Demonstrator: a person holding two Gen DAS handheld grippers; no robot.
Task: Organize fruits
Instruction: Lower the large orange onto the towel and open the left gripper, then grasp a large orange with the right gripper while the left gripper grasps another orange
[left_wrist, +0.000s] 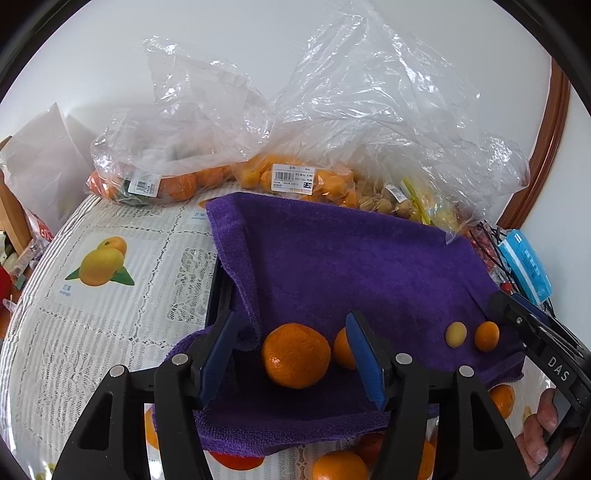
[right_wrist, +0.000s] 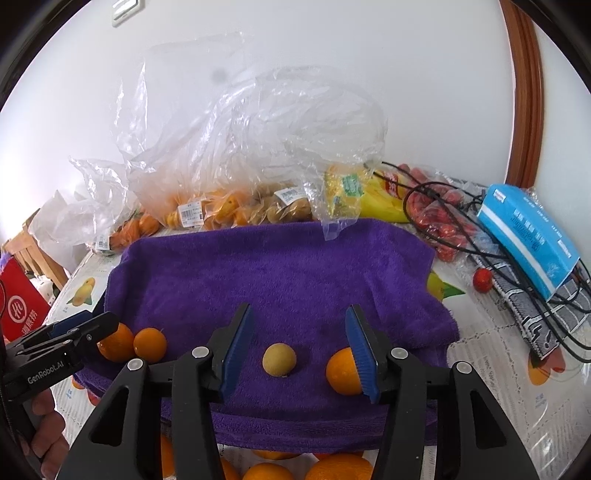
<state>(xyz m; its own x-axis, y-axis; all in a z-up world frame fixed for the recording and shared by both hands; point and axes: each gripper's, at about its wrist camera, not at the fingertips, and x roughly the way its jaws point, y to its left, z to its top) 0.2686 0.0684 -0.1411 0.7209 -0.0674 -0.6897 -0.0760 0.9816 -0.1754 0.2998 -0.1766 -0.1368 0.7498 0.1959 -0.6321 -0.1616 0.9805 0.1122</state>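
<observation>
Behind purple towel (right_wrist: 273, 273), clear bags (left_wrist: 207, 147) holding oranges (left_wrist: 181, 184), kumquats (left_wrist: 258, 173)

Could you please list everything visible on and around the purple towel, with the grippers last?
towel: one, purple, spread on the table
fruits on towel: four; large orange, smaller orange, pale yellow one, small orange one
clear bags of fruit: several, behind the towel
tissue pack: one, blue, right of the towel
black cable: beside the pack
left gripper: open, around the large orange
right gripper: open, around the pale fruit
</observation>
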